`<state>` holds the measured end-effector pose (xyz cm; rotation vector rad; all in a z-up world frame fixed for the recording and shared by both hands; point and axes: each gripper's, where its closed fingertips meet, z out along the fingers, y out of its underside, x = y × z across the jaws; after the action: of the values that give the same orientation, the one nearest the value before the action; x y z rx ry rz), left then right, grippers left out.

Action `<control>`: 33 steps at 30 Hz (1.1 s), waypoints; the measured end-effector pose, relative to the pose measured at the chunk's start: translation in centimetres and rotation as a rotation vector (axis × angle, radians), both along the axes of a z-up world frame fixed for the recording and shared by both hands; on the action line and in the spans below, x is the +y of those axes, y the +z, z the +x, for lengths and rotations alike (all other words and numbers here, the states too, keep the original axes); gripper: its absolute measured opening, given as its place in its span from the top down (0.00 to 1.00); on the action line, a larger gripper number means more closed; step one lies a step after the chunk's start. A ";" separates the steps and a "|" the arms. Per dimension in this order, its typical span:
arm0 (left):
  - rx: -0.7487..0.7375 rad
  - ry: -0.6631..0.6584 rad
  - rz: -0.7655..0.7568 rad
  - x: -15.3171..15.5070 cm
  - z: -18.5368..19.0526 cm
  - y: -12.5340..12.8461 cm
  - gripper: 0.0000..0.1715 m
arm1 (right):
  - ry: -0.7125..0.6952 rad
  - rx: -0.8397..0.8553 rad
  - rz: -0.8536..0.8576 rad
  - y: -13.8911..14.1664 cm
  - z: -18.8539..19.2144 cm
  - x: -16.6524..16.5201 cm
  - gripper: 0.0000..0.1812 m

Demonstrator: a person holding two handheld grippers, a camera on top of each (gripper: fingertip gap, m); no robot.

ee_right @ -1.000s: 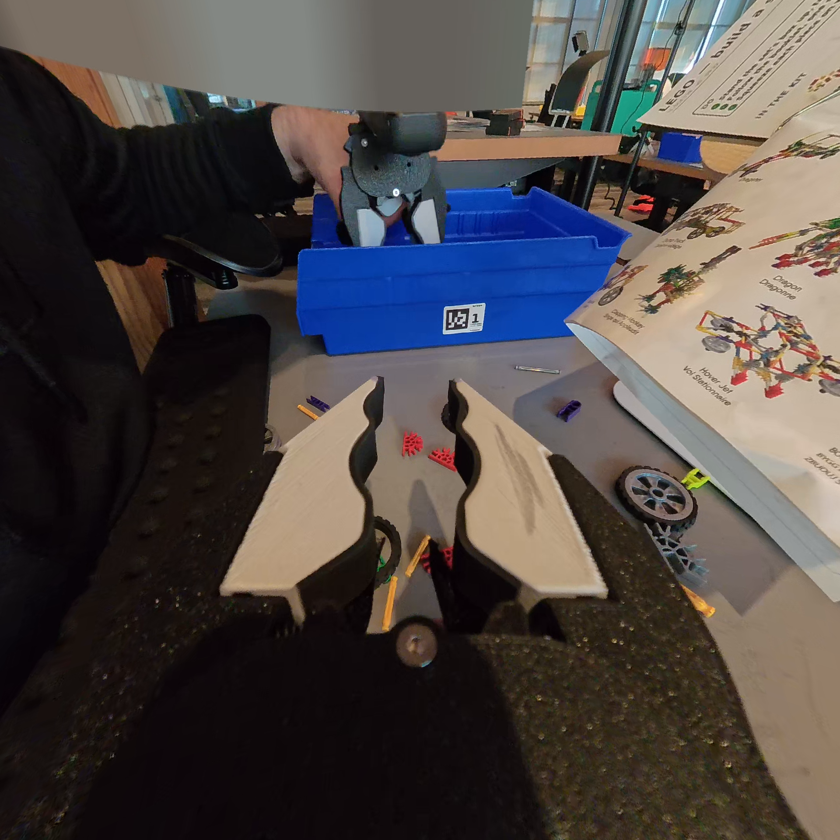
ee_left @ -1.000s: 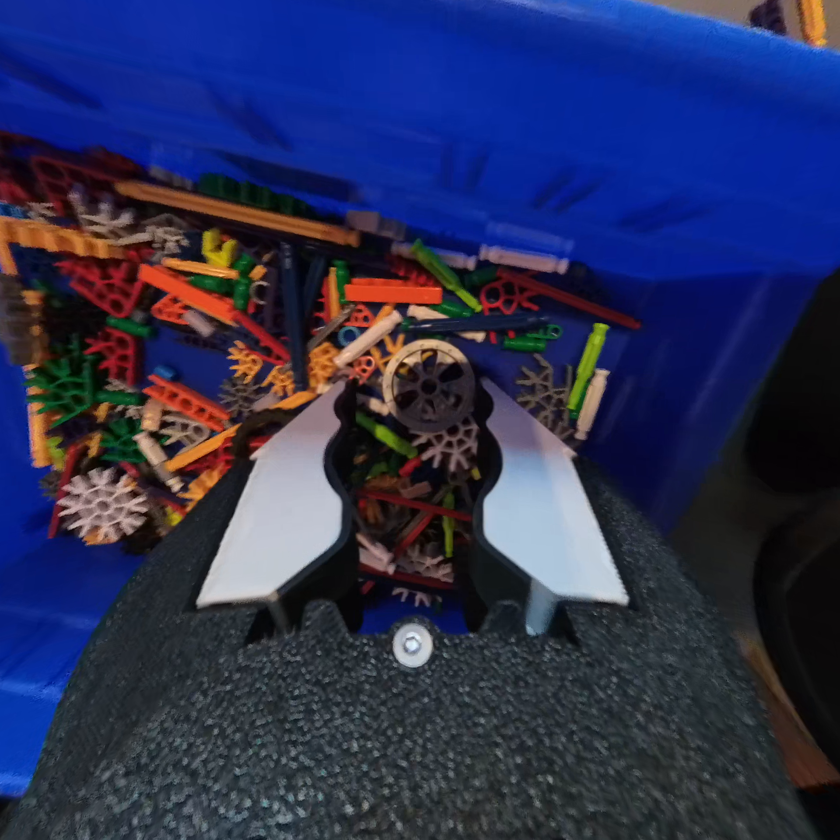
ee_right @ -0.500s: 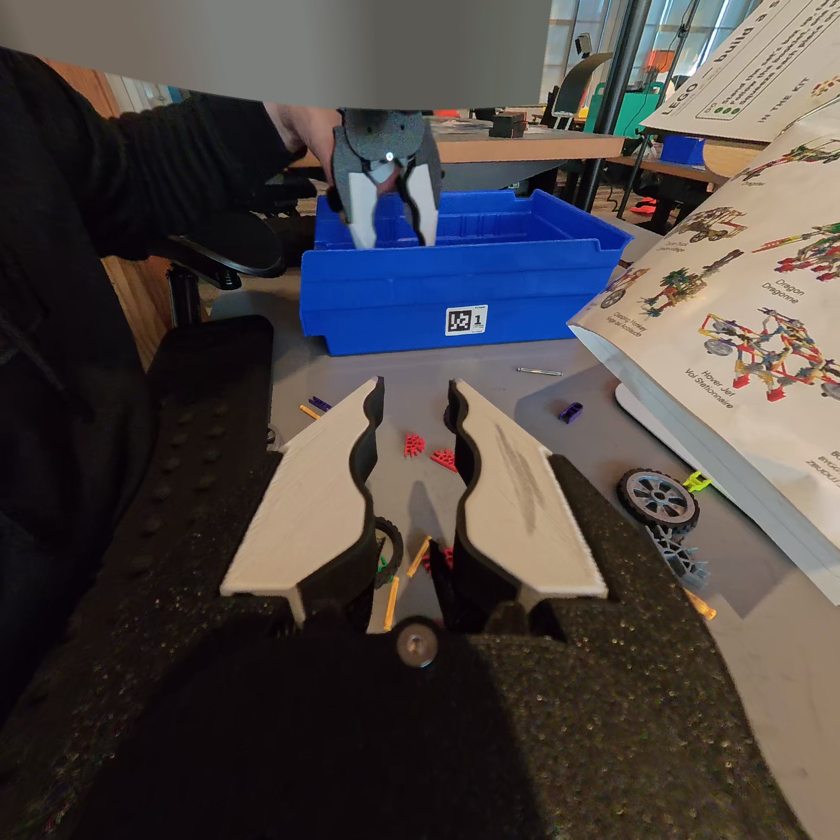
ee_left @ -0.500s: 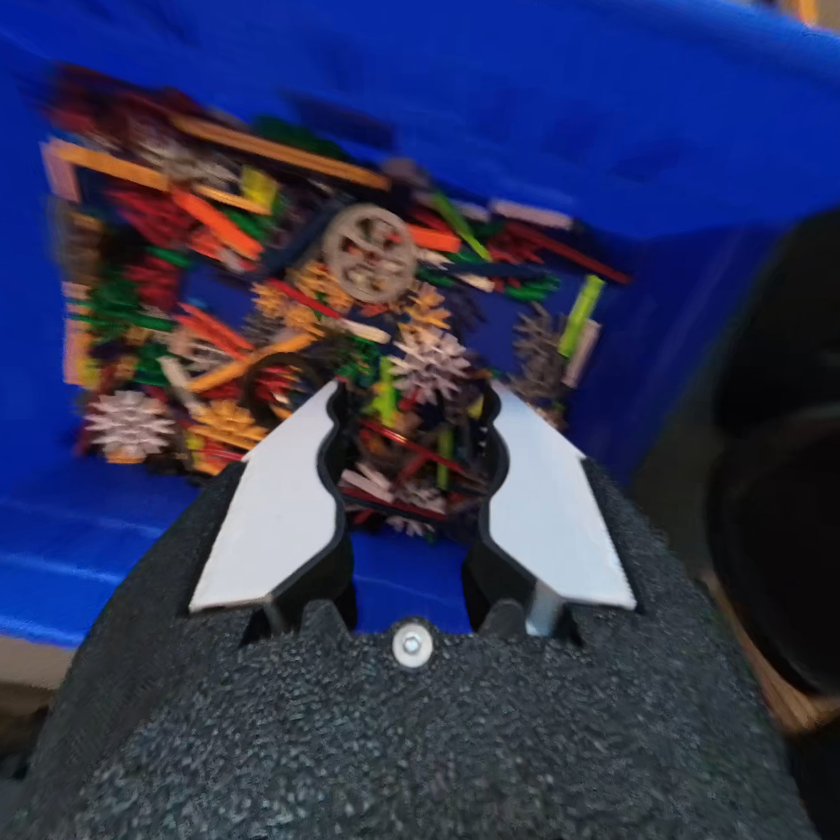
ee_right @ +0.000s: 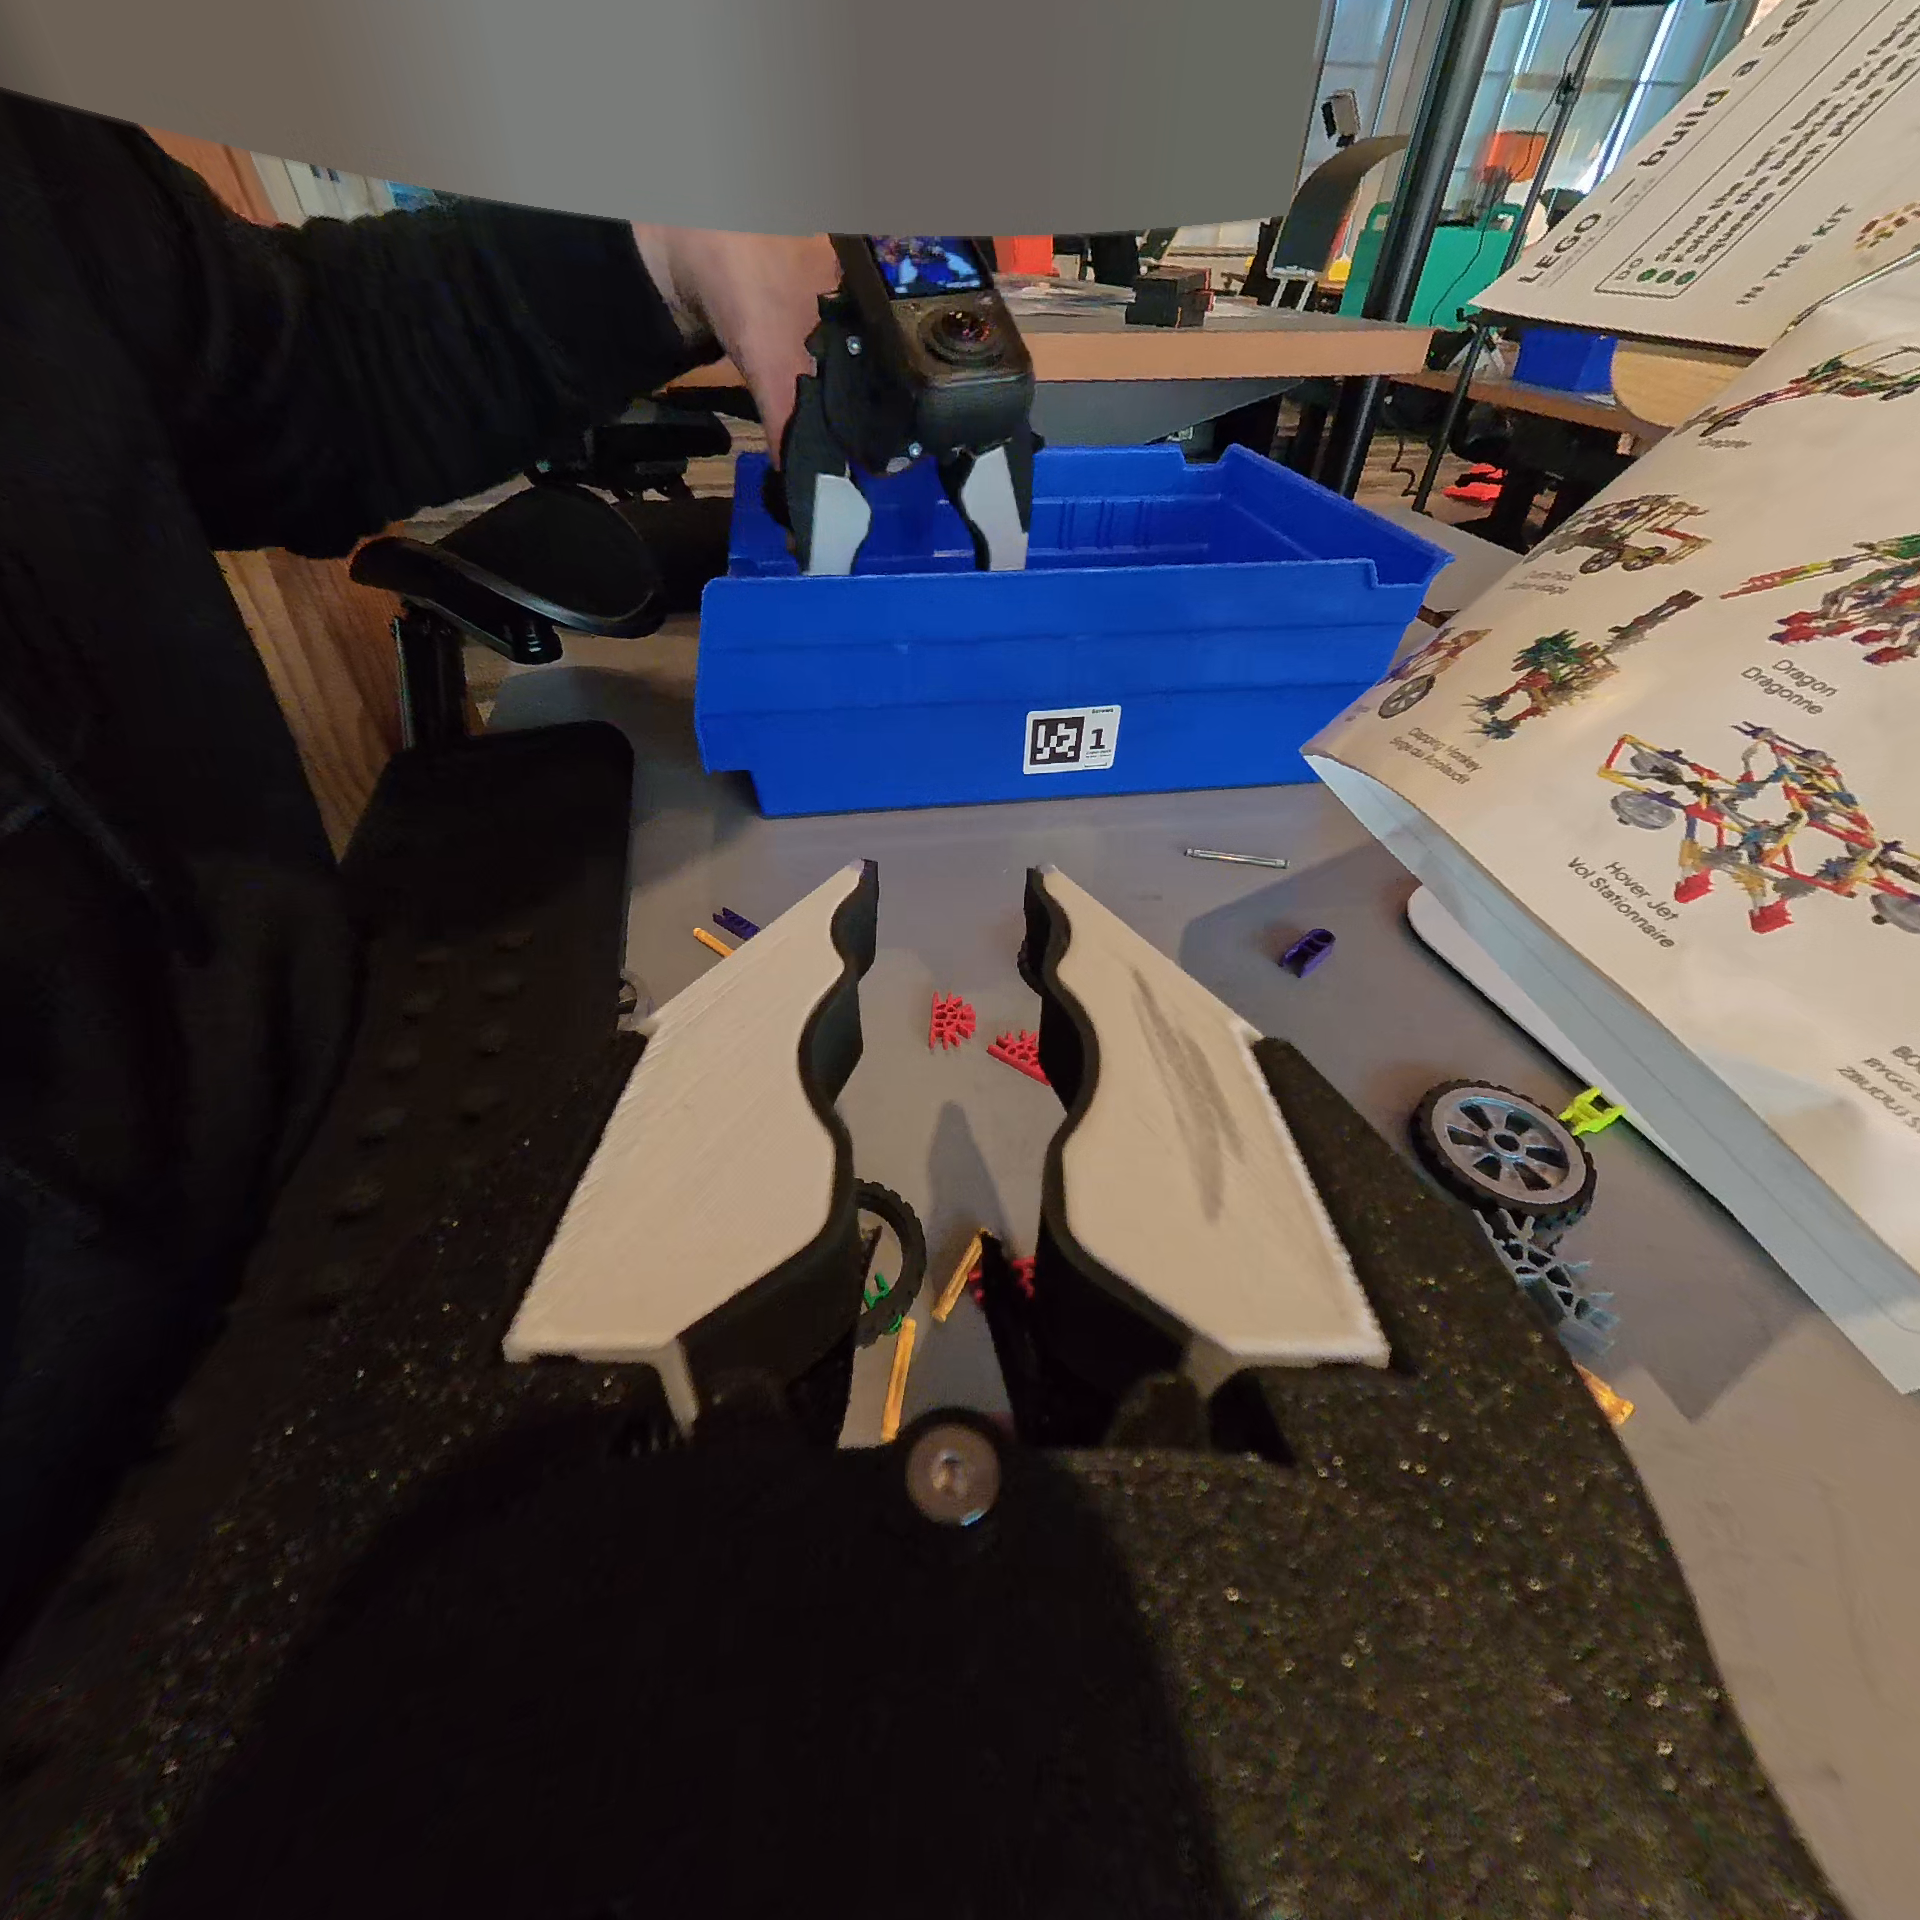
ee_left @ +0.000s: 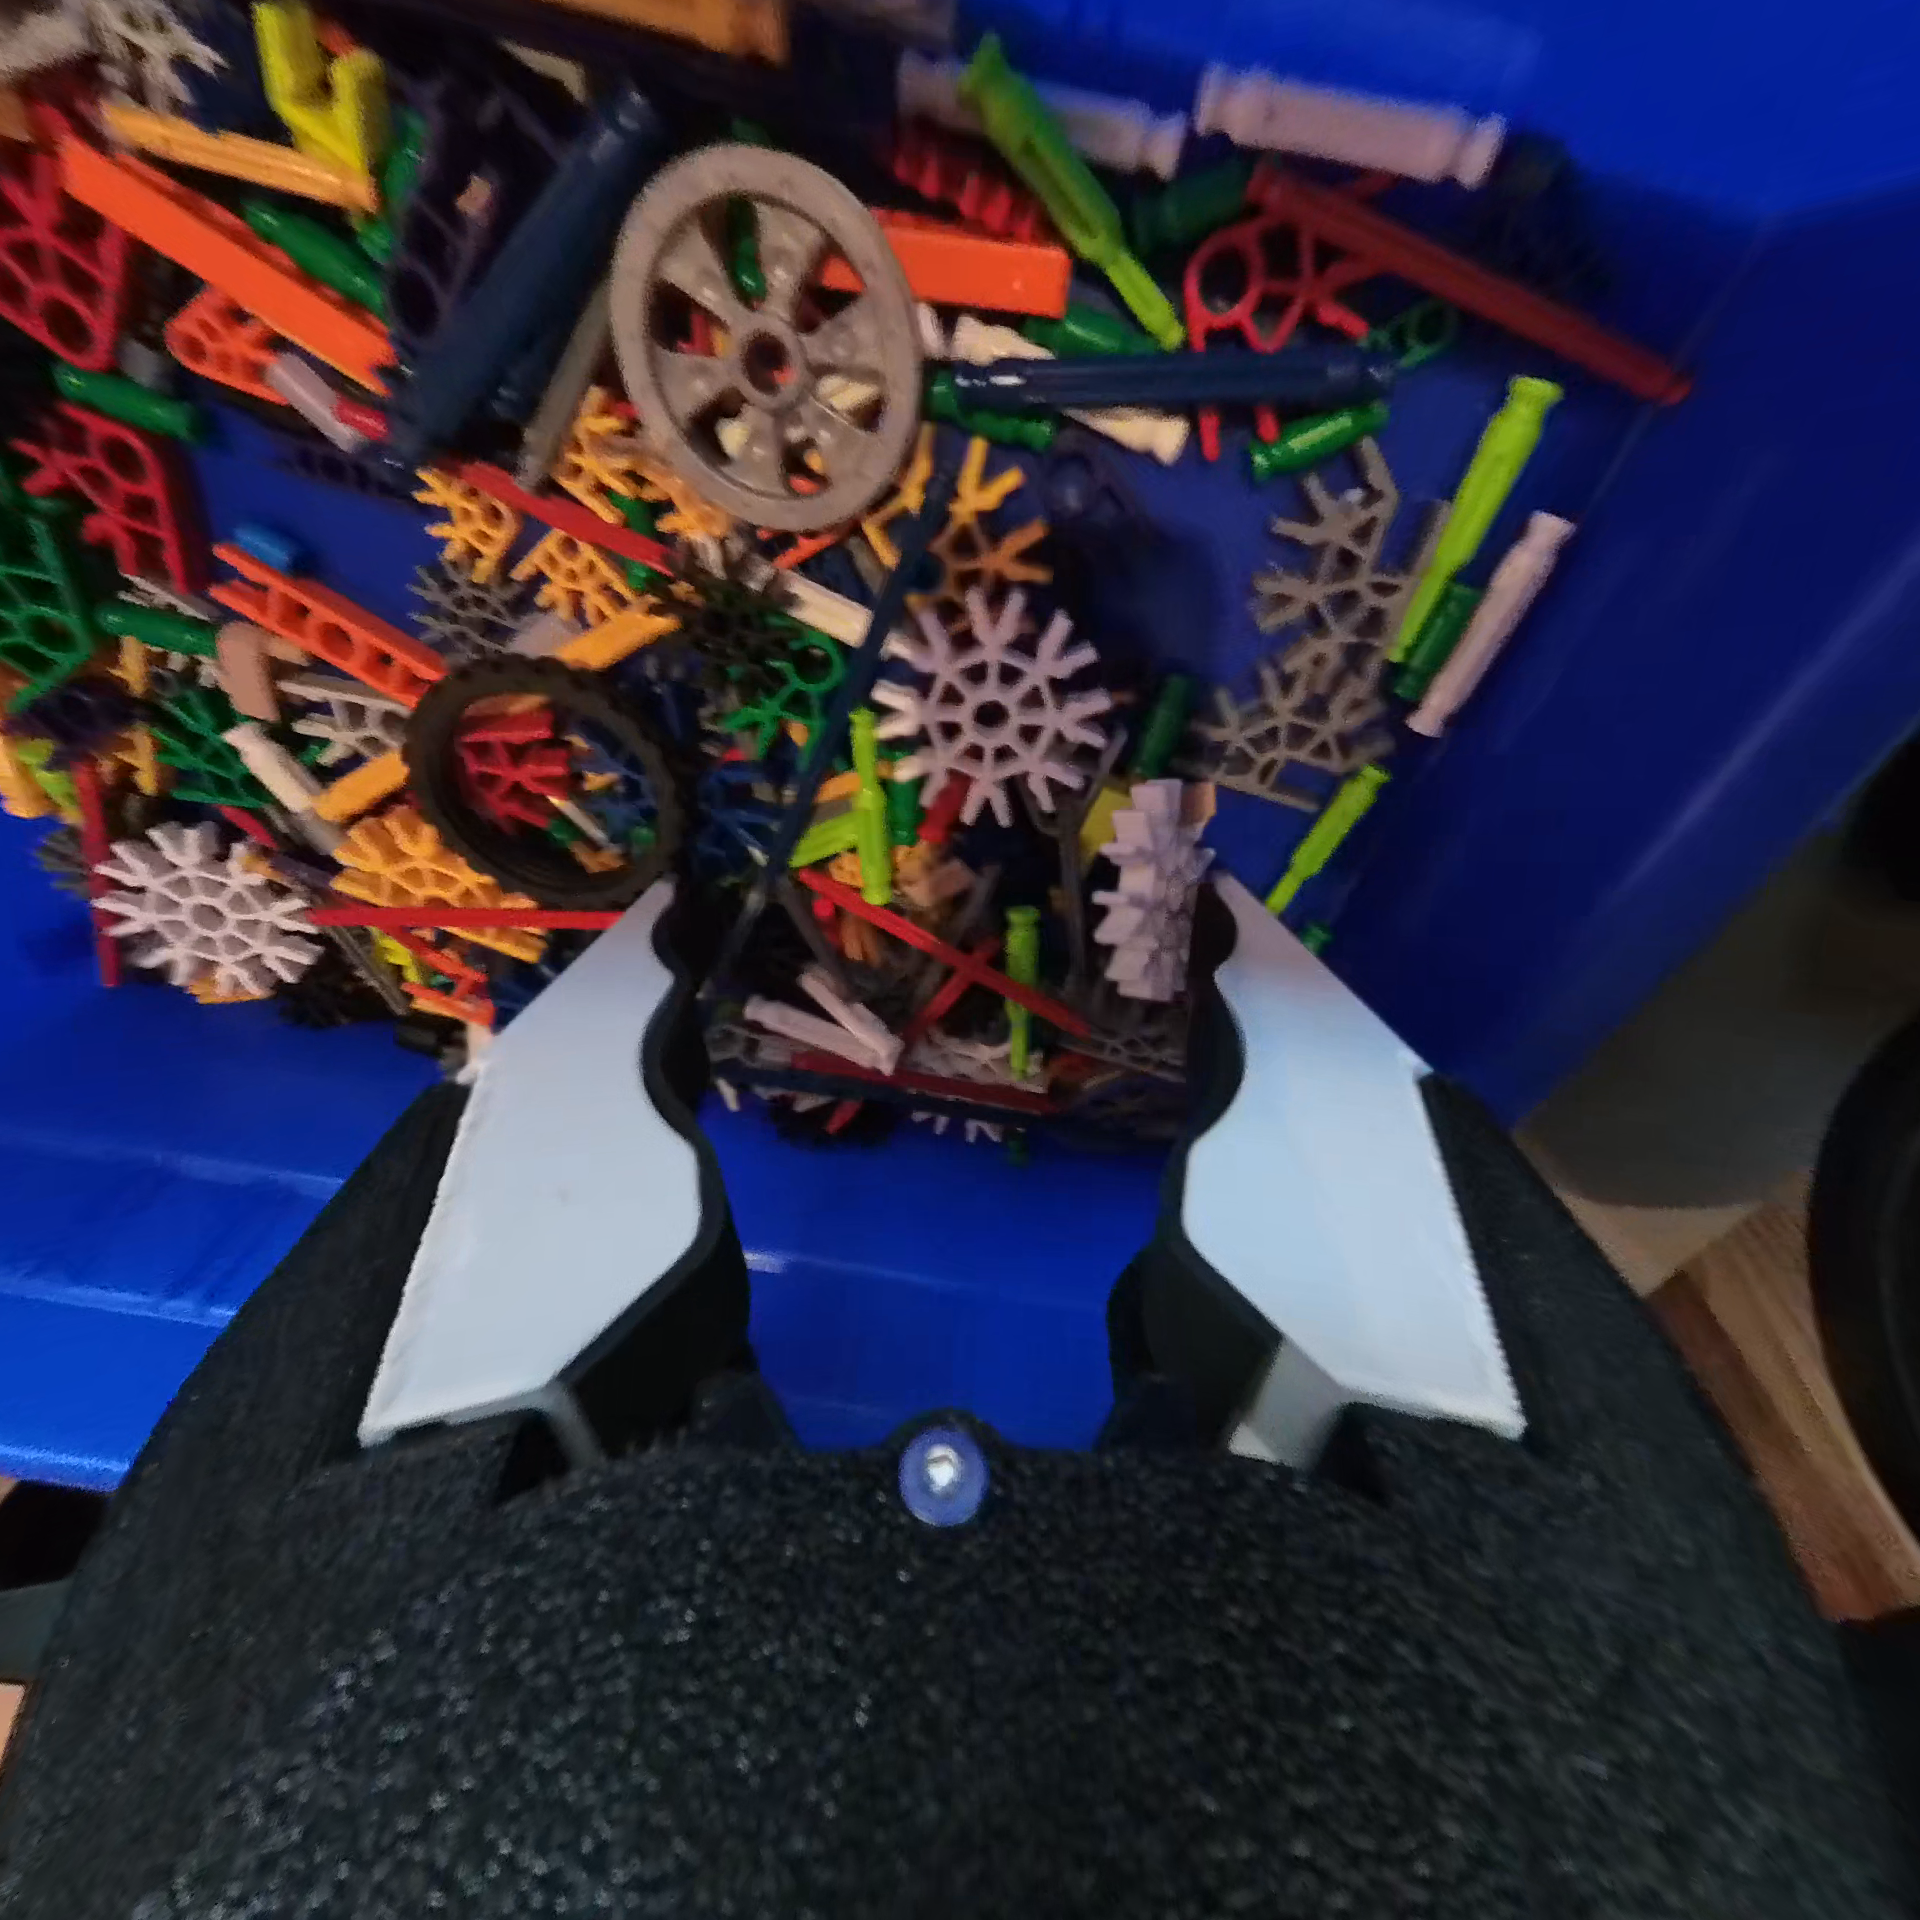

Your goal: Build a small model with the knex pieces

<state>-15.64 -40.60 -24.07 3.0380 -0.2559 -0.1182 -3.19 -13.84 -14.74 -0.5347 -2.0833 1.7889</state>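
My left gripper is open wide and empty, its tips down in a blue bin over a heap of coloured construction-toy rods and connectors. A grey spoked wheel lies beyond the tips, a black tyre ring at front left, a pale snowflake connector just ahead. The right wrist view shows this gripper dipping into the bin, held by a hand. My right gripper is open and empty, low over the grey table, above two red connectors.
A large printed toy box leans at the right. A tyred wheel and grey connector lie by it. A purple clip, a thin metal rod and yellow rods are scattered on the table. A black chair arm stands left. My right tips are about 25 cm from the grey spoked wheel, my left tips only 8 cm.
My left gripper rose above the bin, then dropped back in and opened wider, closer to the pieces. The right gripper has not moved.
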 end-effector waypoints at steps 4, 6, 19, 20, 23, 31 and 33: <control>0.039 -0.004 0.080 1.7 -1.7 0.8 0.57 | -0.003 0.004 -0.002 0.1 0.0 0.1 0.85; 0.079 -0.003 0.109 2.3 -2.6 1.4 0.60 | -0.006 0.007 -0.004 0.2 0.0 0.2 0.85; -0.063 0.028 -0.012 -2.0 1.4 1.8 0.48 | 0.004 0.014 -0.004 0.3 0.2 0.2 0.85; -0.055 0.022 -0.028 -2.3 1.6 1.5 0.46 | 0.004 0.015 -0.003 0.3 0.2 0.1 0.85; -0.029 0.013 -0.085 -3.1 1.7 0.6 0.43 | 0.005 0.018 -0.002 0.4 0.2 0.1 0.85; 0.116 0.007 -0.081 -2.6 -1.3 0.0 0.44 | 0.003 0.027 -0.001 0.5 0.3 0.2 0.85; 0.170 0.029 -0.035 -1.9 -2.6 0.7 0.45 | 0.003 0.029 -0.002 0.6 0.3 0.2 0.85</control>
<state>-18.19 -42.52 -23.37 2.9721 -0.1987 -0.3643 -2.86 -13.63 -14.19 -0.5035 -2.0639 1.7897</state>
